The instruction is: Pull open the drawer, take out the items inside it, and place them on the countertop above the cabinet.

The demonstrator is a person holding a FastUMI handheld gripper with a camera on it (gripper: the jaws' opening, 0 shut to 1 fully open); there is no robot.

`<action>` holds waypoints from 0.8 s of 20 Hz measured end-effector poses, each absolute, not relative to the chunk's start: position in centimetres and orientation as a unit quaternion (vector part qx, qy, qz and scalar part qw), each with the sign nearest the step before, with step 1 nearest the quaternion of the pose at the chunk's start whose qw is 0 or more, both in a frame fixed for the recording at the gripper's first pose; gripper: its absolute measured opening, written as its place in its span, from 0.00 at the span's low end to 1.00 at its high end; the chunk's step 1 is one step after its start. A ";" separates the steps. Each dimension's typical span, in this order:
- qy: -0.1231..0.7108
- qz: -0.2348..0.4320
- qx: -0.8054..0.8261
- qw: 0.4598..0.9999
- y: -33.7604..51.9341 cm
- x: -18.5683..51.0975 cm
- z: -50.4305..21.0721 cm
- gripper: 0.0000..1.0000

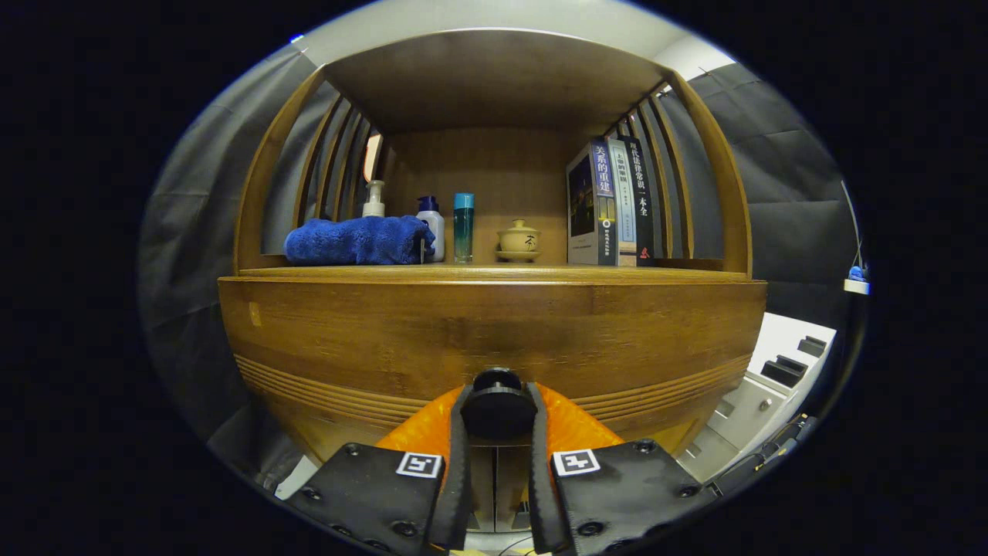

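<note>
A wooden cabinet fills the view, and its drawer front [494, 332] is a wide brown panel with grooved lines along its lower part. A round black knob [497, 405] sticks out of that front, low and in the middle. My gripper [498, 413] has its two black fingers closed around the knob, one pad on each side. The countertop [494, 272] runs along the top of the drawer front. The drawer's inside is hidden.
On the countertop stand a folded blue towel [356, 241], a pump bottle [374, 199], a blue-capped white bottle [431, 226], a teal bottle [463, 226], a small lidded cup [518, 240] and three upright books [614, 202]. A white unit [772, 386] stands to the right.
</note>
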State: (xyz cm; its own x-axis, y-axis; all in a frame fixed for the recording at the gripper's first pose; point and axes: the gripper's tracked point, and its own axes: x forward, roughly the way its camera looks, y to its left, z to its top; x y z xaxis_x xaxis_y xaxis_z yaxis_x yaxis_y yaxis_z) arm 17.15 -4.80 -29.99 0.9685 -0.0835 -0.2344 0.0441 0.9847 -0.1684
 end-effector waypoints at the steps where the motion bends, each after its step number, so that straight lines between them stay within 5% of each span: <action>1: 0.119 -0.033 -0.080 0.989 -4.7 16.5 -29.9 0.39; 16: 0.115 -0.027 -0.075 0.990 -3.7 6.2 -28.0 0.39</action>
